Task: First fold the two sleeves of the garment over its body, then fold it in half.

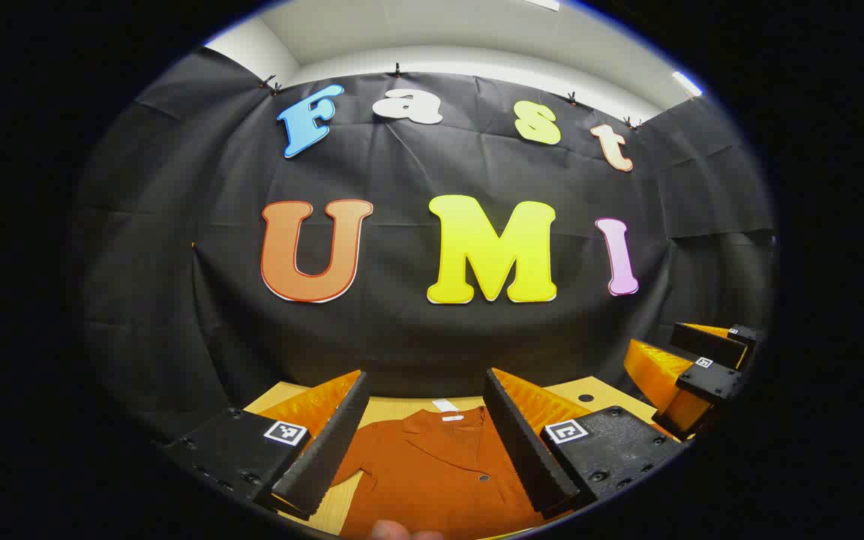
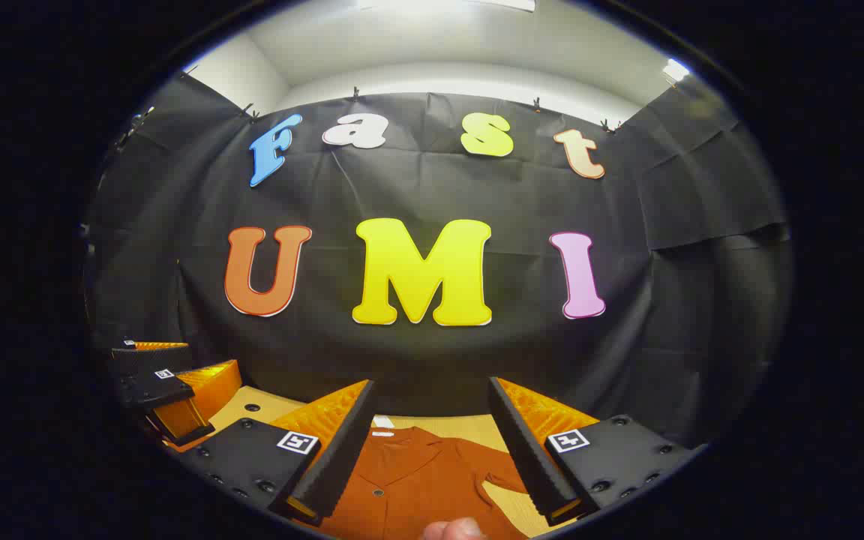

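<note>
Both tools, left (image 1: 426,394) and right (image 2: 430,399), wide open above the rust garment (image 1: 439,472), empty.

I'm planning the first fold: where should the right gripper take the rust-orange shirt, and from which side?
Probably the outer end of the sleeve, which lies spread flat to the right of the shirt's buttoned front on the wooden table. Come down from above at its outer edge; the right gripper is open above it.

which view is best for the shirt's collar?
Left gripper view: the collar of the rust shirt lies centred between the open left gripper, with a button below. Right gripper view shows the collar too, smaller, plus one sleeve spread on the table.
</note>
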`<state>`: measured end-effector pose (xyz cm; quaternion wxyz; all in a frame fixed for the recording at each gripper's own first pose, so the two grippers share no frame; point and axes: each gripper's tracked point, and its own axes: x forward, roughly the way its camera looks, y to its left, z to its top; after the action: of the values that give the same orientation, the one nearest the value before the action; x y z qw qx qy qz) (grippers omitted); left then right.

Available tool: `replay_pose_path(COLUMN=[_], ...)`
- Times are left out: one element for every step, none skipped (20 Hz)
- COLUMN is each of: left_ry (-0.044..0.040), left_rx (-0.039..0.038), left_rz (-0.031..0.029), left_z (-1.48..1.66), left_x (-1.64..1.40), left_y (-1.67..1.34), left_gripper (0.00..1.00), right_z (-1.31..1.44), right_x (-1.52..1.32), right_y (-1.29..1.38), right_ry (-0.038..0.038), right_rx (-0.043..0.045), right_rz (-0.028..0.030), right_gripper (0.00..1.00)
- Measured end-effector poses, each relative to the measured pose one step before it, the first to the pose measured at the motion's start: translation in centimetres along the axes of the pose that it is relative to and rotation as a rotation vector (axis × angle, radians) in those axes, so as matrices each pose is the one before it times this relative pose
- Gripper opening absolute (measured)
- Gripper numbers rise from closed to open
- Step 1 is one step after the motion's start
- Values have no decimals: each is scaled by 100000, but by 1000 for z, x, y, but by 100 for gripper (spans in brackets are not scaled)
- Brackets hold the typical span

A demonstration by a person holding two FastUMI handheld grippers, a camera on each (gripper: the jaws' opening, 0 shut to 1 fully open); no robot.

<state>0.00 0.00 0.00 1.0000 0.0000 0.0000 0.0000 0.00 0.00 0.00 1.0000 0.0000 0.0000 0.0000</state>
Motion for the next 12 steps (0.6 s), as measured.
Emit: replay_pose_path(left_ry=[8,190,297,272,555,132,-115,-251,-120,-285,102,-88], left_rx=[79,164,21,-325,-390,-218,61,-31,-15,55,78,-79], left_rz=[-255,-156,-220,-230,-7,300,390,268,94,292,24,-116], left_z=[13,-43,-108,-131,-122,-34,87,112,-27,143,-55,-4], left_x=[48,57,102,41,22,71,-38,-23,79,16,-53,9], left_y=[-174,-119,-191,-239,-137,-22,41,17,-104,53,-21,-111], left_gripper=[99,99,99,99,99,99,99,99,99,99,99,99], right_z=[90,156,42,104,5,-29,42,145,71,-183,-143,-193], right_x=[10,43,76,74,136,54,-8,14,64,176,108,-14], right_y=[-195,-129,-178,-233,-126,-118,-157,-298,-173,-162,-187,-199], right_ry=[-234,-199,-68,-44,135,106,0,-131,59,443,636,580], right_rx=[100,50,-123,-230,-147,35,806,355,176,235,351,262], right_rz=[-64,-105,-135,-282,10,-37,12,-386,-252,-100,-416,-321], right_gripper=[95,95,95,95,95,95,94,95,94,94,94,94])
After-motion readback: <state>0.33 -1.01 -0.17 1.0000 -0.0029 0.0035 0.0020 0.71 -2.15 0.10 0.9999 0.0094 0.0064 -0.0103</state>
